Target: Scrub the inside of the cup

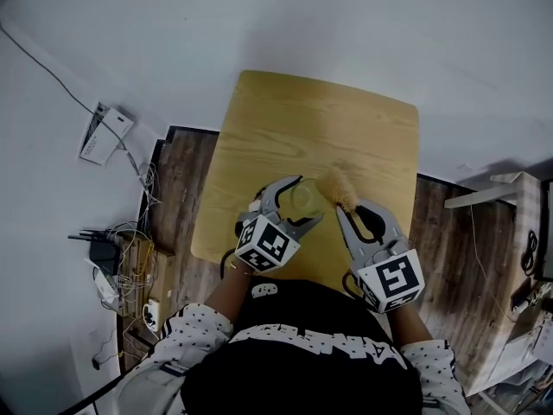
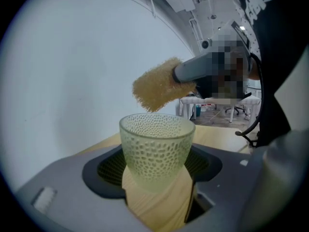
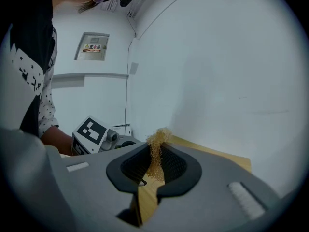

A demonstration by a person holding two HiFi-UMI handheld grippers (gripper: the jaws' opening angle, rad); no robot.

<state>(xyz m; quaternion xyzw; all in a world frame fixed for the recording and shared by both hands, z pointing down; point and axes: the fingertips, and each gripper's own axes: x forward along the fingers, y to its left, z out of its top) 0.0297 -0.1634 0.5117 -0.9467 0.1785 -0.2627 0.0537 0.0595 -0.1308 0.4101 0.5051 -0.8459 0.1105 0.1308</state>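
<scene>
Fingers (image 2: 63, 192) of left gripper (image 1: 306, 199) stand wide and clamp the cup (image 2: 155, 144) from both sides, ribbed pads against its wall. Cup is pale green dimpled glass, upright, mouth up.

Right gripper (image 1: 352, 207): fingers (image 3: 227, 187) nearly together, pinching a tan fibrous scrubber (image 3: 156, 151) between the pads. A tuft sticks out past the tips.

Scrubber sits just up and to the right of the cup, above rim level and outside the mouth. Left gripper view shows a gap between it and the rim.

Wooden table (image 1: 346, 119) lies under the cup; the part beneath the cup is the table's near half, about mid-width. Cannot tell whether the cup's base rests on the wood or is lifted off it.

White wall (image 1: 389, 24) runs beyond the cup. Tangle of cables (image 1: 130, 249) lies on the floor well to the left of the cup.
</scene>
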